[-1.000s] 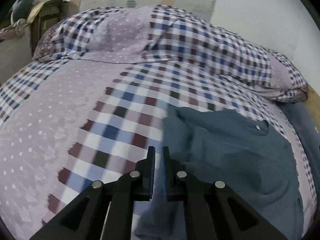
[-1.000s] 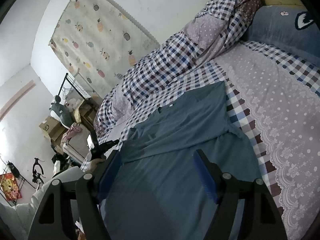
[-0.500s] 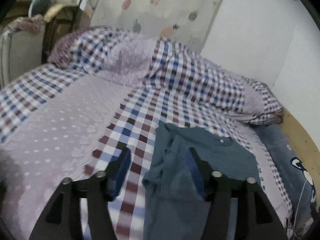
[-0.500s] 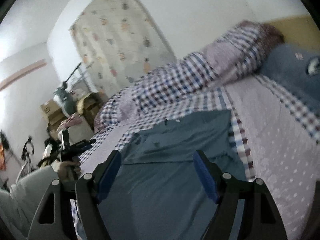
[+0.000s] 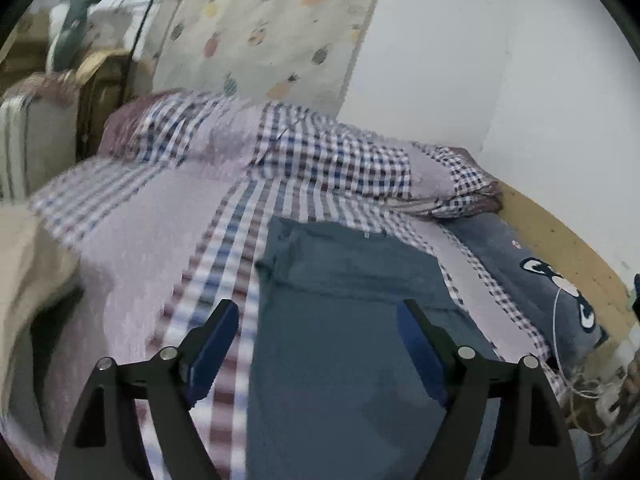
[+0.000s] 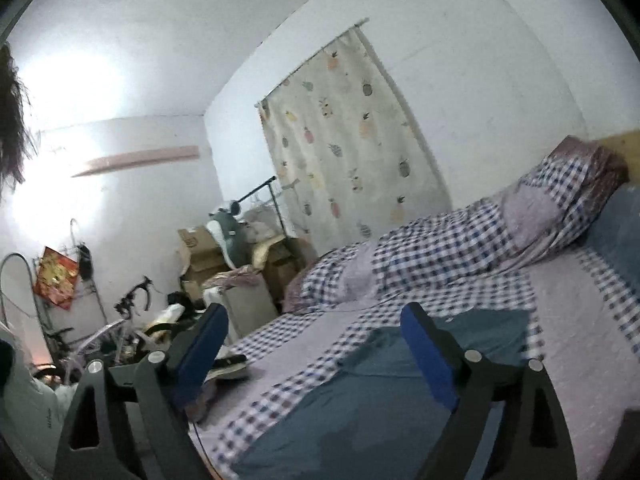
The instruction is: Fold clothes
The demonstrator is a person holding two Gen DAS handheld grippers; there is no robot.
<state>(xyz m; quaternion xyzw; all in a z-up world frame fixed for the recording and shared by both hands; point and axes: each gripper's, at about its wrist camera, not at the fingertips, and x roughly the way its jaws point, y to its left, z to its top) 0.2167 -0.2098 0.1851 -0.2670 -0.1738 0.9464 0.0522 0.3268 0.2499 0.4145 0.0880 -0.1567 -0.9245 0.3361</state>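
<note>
Left wrist view: the left gripper (image 5: 318,340) has its fingers (image 5: 214,340) spread wide and holds nothing. A teal-blue shirt (image 5: 352,320) lies flat on the bed (image 5: 132,248), filling the frame from centre to 6 o'clock. Its upper part is folded over, forming a horizontal edge across the body, with a small white label near the top edge at 12 o'clock of the garment. The fabric looks smooth, with shallow creases. The bed cover is lilac with blue-and-maroon checks. A bunched checked quilt (image 5: 320,156) lies beyond the shirt at 12 o'clock; a dark blue pillow (image 5: 536,276) sits at 3 o'clock.

Right wrist view: the right gripper (image 6: 316,348) also has its fingers (image 6: 426,356) wide apart and empty. The shirt (image 6: 380,400) lies on the bed between 5 and 6 o'clock, partly behind the right-hand finger. A fruit-print curtain (image 6: 352,144) hangs at 12 o'clock; cardboard boxes (image 6: 200,256) stand at 9 o'clock.
</note>
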